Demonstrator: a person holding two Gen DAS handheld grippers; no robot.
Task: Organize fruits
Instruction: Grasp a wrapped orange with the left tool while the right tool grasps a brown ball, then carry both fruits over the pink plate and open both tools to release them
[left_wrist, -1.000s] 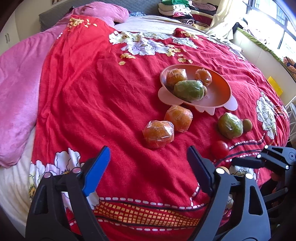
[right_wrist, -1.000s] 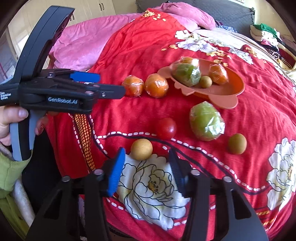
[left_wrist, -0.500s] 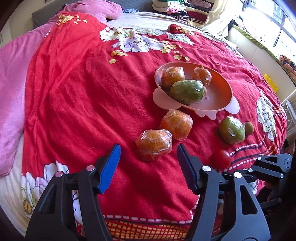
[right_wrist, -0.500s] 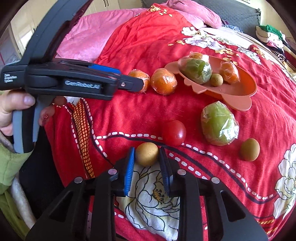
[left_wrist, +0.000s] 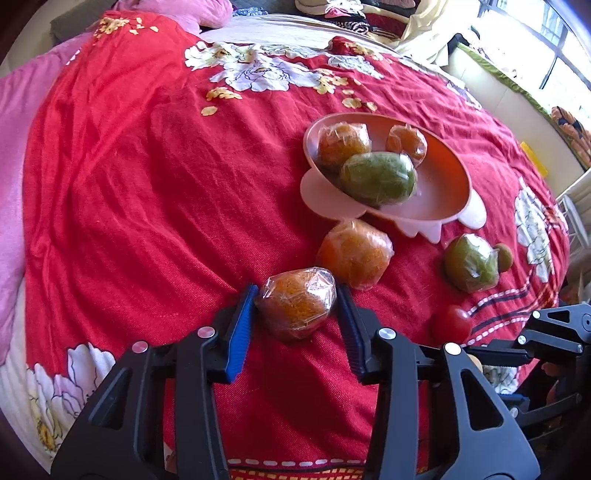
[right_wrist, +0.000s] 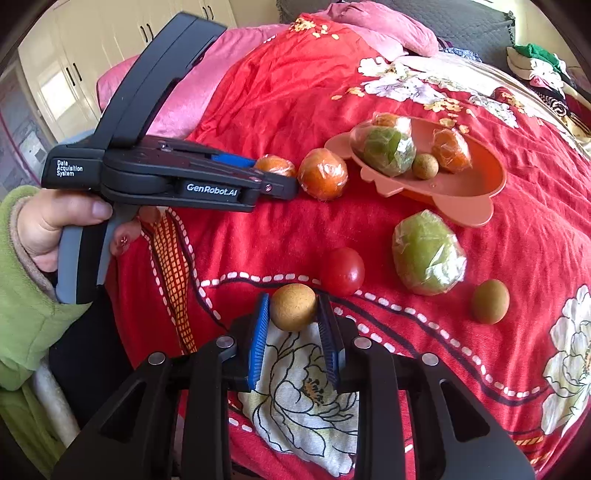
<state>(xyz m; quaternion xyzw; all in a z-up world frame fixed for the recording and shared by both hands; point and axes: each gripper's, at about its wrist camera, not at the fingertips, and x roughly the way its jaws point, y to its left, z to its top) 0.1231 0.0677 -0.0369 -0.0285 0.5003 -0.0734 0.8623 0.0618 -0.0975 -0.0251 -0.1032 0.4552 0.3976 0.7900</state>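
My left gripper (left_wrist: 295, 301) is shut on a plastic-wrapped orange (left_wrist: 295, 301) that rests on the red bedspread. My right gripper (right_wrist: 292, 308) is shut on a small tan round fruit (right_wrist: 292, 306) on the bedspread. A pink plate (left_wrist: 443, 206) holds two wrapped oranges (left_wrist: 341, 144) and a wrapped green fruit (left_wrist: 376, 179); the right wrist view also shows a small tan fruit (right_wrist: 424, 166) on it. Loose nearby lie another wrapped orange (left_wrist: 354, 253), a wrapped green fruit (right_wrist: 426, 253), a red tomato (right_wrist: 341, 271) and a brown round fruit (right_wrist: 489, 301).
The red floral bedspread (left_wrist: 147, 184) covers the bed, with a pink quilt (left_wrist: 14, 147) at the left edge. Folded clothes (left_wrist: 351, 7) lie at the far end. A window (left_wrist: 554, 44) is at the right; cupboards (right_wrist: 74, 55) stand beyond the left gripper.
Both grippers moved forward and closed: the left onto the nearest wrapped orange, the right onto the small tan fruit.
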